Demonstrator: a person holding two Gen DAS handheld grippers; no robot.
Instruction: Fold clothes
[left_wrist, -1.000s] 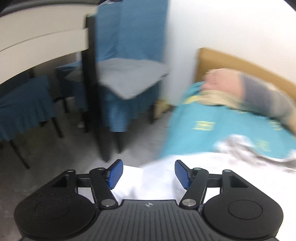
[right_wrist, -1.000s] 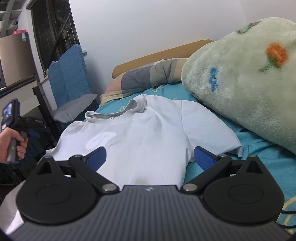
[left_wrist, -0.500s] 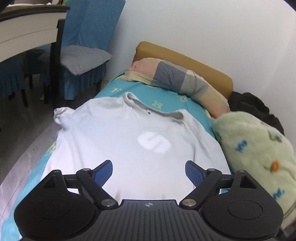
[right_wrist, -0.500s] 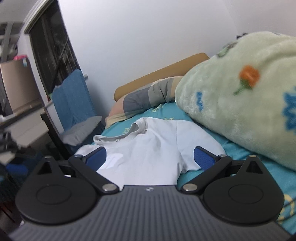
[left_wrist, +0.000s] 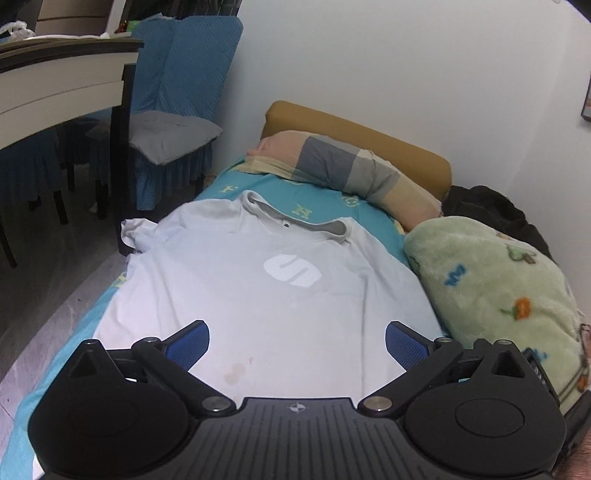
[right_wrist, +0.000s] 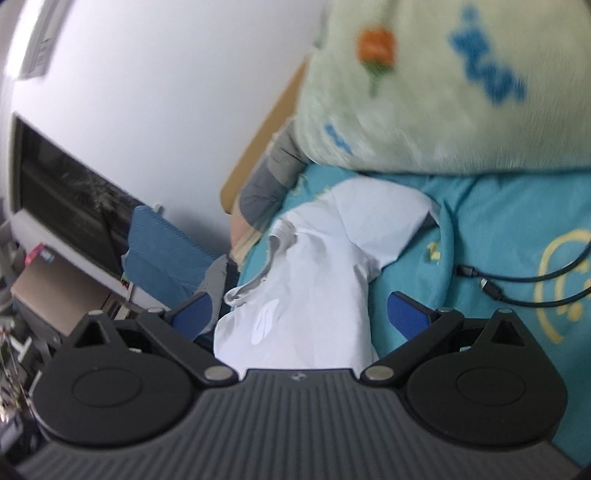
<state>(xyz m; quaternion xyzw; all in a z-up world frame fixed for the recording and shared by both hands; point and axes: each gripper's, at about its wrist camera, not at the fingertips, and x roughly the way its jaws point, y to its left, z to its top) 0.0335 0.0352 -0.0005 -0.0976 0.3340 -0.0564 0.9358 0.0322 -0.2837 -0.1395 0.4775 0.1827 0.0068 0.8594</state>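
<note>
A white T-shirt (left_wrist: 258, 295) with a white S logo lies flat, front up, on the teal bed sheet (left_wrist: 325, 210), collar toward the pillow. My left gripper (left_wrist: 297, 343) is open and empty above the shirt's lower part. In the right wrist view the shirt (right_wrist: 314, 295) shows at an angle, its right sleeve (right_wrist: 384, 221) lying on the sheet. My right gripper (right_wrist: 299, 314) is open and empty, tilted, near the shirt's right side.
A green plush blanket (left_wrist: 498, 291) lies right of the shirt and fills the top of the right view (right_wrist: 443, 85). A patchwork pillow (left_wrist: 343, 170) lies by the tan headboard (left_wrist: 369, 136). Blue-covered chairs (left_wrist: 173, 122) and a table (left_wrist: 55, 88) stand left. Black cables (right_wrist: 517, 280) lie on the sheet.
My left gripper swung from facing the chairs to facing along the bed over the shirt. My right gripper moved right and tilted, now close under the green blanket.
</note>
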